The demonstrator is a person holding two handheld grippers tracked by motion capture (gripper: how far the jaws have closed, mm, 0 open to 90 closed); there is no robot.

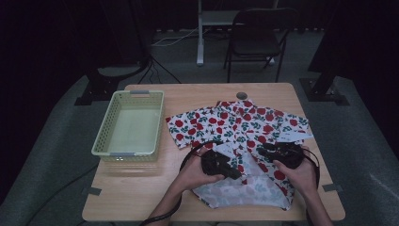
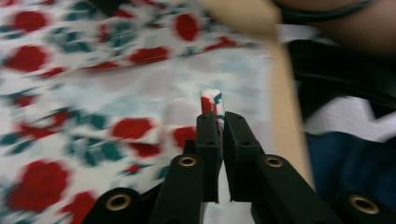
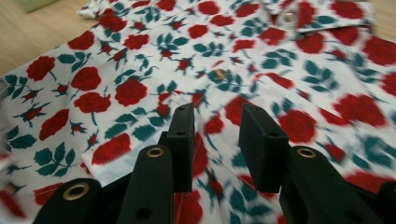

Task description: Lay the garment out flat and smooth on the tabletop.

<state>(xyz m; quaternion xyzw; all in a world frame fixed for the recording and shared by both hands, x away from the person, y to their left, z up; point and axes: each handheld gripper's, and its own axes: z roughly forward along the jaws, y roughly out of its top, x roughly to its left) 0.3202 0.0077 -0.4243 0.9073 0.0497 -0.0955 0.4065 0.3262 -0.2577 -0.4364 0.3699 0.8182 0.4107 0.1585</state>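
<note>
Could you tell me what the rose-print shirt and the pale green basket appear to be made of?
Shirt: apparently thin woven cloth, matte; it creases and folds, and its paler underside shows. Basket: probably moulded plastic, smooth and rigid, with perforated walls.

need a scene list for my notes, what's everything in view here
shirt: one, white with red roses and green leaves, spread on the table's right half, near hem folded up so the pale inside shows
basket: one, pale green plastic, on the table's left half, nothing visible inside
table: one, light wood
folding chair: one, dark, on the floor beyond the table
white stand leg: one, left of the chair
left gripper: one, black, jaws pinched on a fold of the shirt
right gripper: one, black, jaws apart just over the shirt; whether fabric is pinched is unclear
hands: two, left hand and right hand, each holding a gripper at the near edge
</note>
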